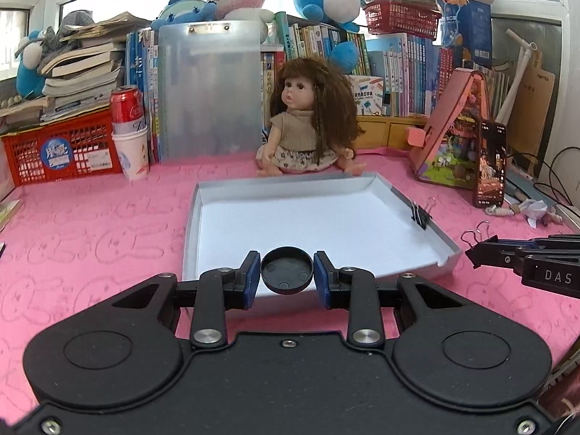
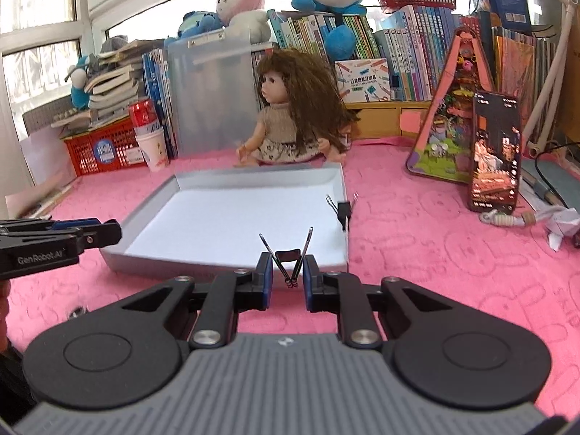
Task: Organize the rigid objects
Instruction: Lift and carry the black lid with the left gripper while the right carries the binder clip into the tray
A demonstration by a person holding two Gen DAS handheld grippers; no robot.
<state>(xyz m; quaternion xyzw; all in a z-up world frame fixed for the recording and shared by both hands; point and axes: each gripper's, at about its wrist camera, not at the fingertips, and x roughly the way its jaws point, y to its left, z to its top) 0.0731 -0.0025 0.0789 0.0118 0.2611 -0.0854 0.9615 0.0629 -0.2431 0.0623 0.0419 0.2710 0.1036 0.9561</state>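
Observation:
A shallow grey box lid [image 1: 192, 232] with a white floor lies on the pink cloth before a doll. My left gripper [image 1: 287, 272] is shut on a round black cap [image 1: 286, 268], held above the lid's near edge. My right gripper [image 2: 287, 272] is shut on a black binder clip [image 2: 288, 255] with its wire handles spread upward, just over the lid's [image 2: 145, 214] near rim. In the left wrist view that clip [image 1: 475, 250] shows at the right, beside the lid's corner. A second black binder clip [image 1: 420, 214] [image 2: 344, 210] is clamped on the lid's right wall.
A doll [image 1: 308, 123] sits behind the lid. A red can in a paper cup [image 1: 130, 137] and a red crate [image 1: 61, 152] stand at the left. A phone [image 1: 491, 163] leans on a pink toy house [image 1: 453, 130] at the right, near cables and crumpled paper [image 1: 533, 210].

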